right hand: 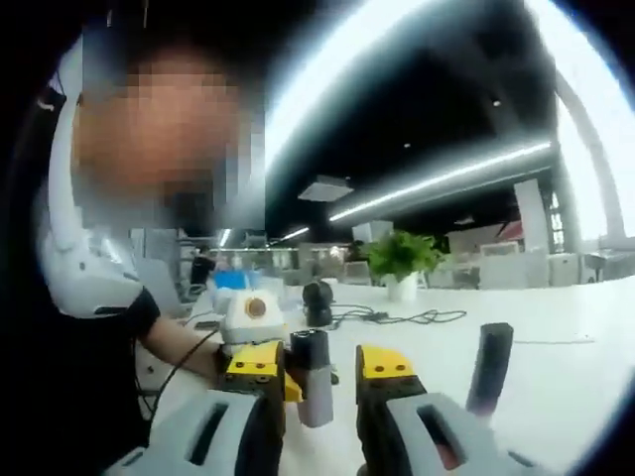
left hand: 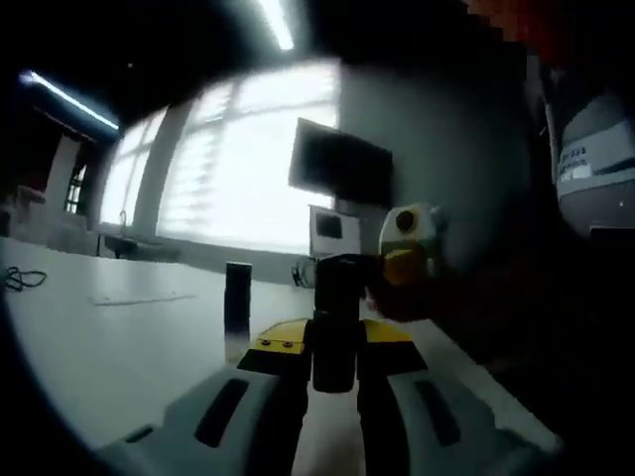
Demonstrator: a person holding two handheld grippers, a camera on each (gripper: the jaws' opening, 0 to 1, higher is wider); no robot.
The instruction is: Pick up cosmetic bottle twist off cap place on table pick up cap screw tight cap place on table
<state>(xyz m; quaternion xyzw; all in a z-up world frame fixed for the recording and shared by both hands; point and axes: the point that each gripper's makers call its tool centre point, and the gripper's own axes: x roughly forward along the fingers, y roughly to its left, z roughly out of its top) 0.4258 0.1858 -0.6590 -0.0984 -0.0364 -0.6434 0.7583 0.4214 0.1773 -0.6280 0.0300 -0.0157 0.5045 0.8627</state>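
Note:
The cosmetic bottle (left hand: 333, 317) stands upright between the jaws of my left gripper (left hand: 332, 347), which is shut on its dark body just above the white table (left hand: 119, 347). In the right gripper view the same bottle (right hand: 314, 392) shows a grey body and a dark cap. It sits between the yellow-tipped jaws of my right gripper (right hand: 317, 365), close to the left jaw with a gap to the other. The right gripper (left hand: 407, 248) appears beyond the bottle's top in the left gripper view. The left gripper (right hand: 256, 322) shows behind the bottle in the right gripper view.
A second dark cylinder (left hand: 236, 297) (right hand: 491, 365) stands on the table near the bottle. A person in a white top (right hand: 89, 278) sits at the table edge. A cable (right hand: 397, 317), a potted plant (right hand: 402, 260) and a monitor (left hand: 339, 164) lie further off.

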